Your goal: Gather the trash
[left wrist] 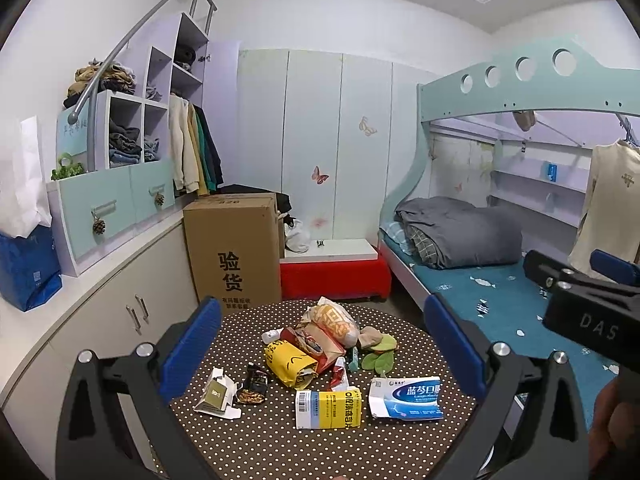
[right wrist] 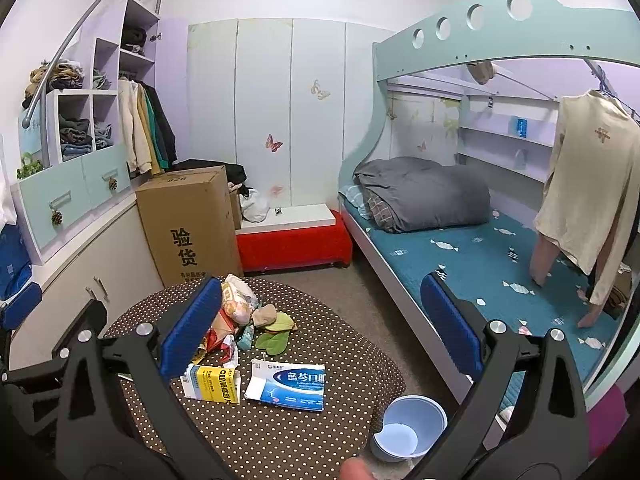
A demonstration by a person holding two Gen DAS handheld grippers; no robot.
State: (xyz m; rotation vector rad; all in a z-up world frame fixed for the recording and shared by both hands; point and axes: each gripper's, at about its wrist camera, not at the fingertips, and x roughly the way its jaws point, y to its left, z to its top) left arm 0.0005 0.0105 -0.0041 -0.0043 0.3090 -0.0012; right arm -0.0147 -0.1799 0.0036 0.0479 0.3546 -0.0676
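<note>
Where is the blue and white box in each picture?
Left wrist view: blue and white box lies near the table's front right edge.
Right wrist view: the box lies at the centre bottom.
Shared landmark: the yellow box lies just left of it.

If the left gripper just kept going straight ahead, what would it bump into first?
Probably the trash pile: the left gripper, open, points at the yellow wrapper in the middle of the dotted table. Depth is hard to judge, so that's a best guess.
</note>
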